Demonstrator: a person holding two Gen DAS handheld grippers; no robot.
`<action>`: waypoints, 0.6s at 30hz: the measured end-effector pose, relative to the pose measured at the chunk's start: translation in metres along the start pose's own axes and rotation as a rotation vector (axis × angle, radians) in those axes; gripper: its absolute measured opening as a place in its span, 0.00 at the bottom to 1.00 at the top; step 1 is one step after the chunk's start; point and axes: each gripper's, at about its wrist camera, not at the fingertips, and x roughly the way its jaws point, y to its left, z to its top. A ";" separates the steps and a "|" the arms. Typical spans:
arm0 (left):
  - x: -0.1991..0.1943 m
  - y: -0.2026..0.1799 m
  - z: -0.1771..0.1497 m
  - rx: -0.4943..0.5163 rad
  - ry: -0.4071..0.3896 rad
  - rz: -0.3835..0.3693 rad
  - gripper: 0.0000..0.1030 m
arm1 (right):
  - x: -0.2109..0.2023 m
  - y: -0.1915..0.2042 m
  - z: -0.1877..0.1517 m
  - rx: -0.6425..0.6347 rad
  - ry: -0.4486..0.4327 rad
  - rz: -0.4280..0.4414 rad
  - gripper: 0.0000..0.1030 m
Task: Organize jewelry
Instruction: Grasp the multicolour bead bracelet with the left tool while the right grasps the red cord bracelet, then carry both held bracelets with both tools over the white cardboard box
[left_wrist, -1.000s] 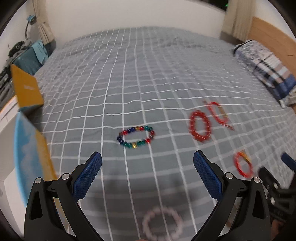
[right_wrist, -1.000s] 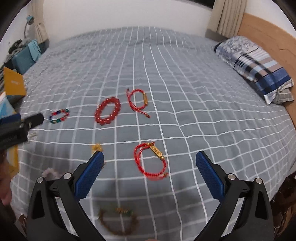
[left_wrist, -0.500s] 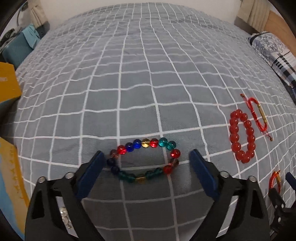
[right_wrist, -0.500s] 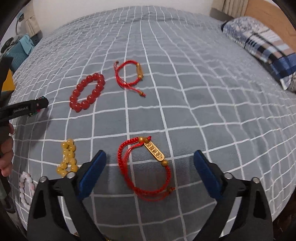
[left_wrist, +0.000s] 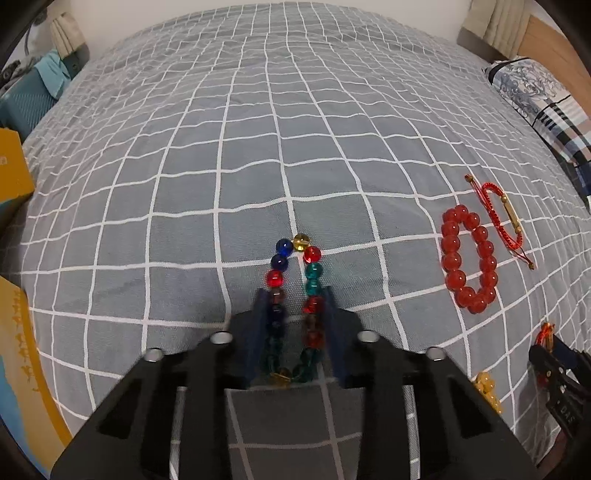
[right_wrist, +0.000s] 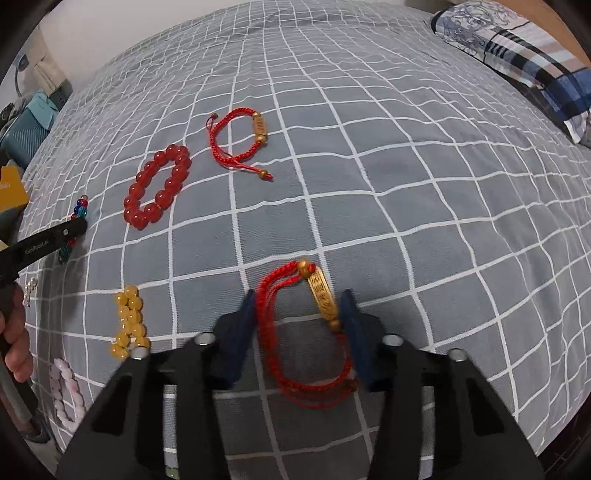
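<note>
On the grey checked bedspread (left_wrist: 258, 147) my left gripper (left_wrist: 294, 291) is closing on a multicoloured bead bracelet (left_wrist: 312, 271). Its blue pads squeeze the ring into a narrow oval whose far end sticks out past the tips. In the right wrist view my right gripper (right_wrist: 299, 295) is closing too, with a red cord bracelet (right_wrist: 267, 314) bearing a gold plate between its pads. One pad touches the cord and the other the plate.
A red bead bracelet (right_wrist: 159, 184) and a red cord bracelet with a gold tube (right_wrist: 236, 140) lie farther up the bed. Yellow beads (right_wrist: 127, 321) and a pink bracelet (right_wrist: 64, 387) lie at the left. Yellow boxes (left_wrist: 11, 173) flank the left edge; a pillow (left_wrist: 546, 107) lies right.
Both grippers came down to the bedspread with wide jaws around their bracelets. The jaws then closed in, squeezing each bracelet narrower.
</note>
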 end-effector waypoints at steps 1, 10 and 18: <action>-0.001 0.000 -0.001 0.002 0.002 0.002 0.17 | -0.001 -0.002 0.000 0.011 -0.001 0.001 0.29; -0.009 0.002 -0.004 -0.009 -0.019 -0.019 0.09 | -0.011 -0.008 -0.002 0.049 -0.048 0.031 0.11; -0.025 0.001 -0.003 -0.012 -0.072 -0.033 0.09 | -0.029 -0.007 -0.005 0.039 -0.151 0.017 0.11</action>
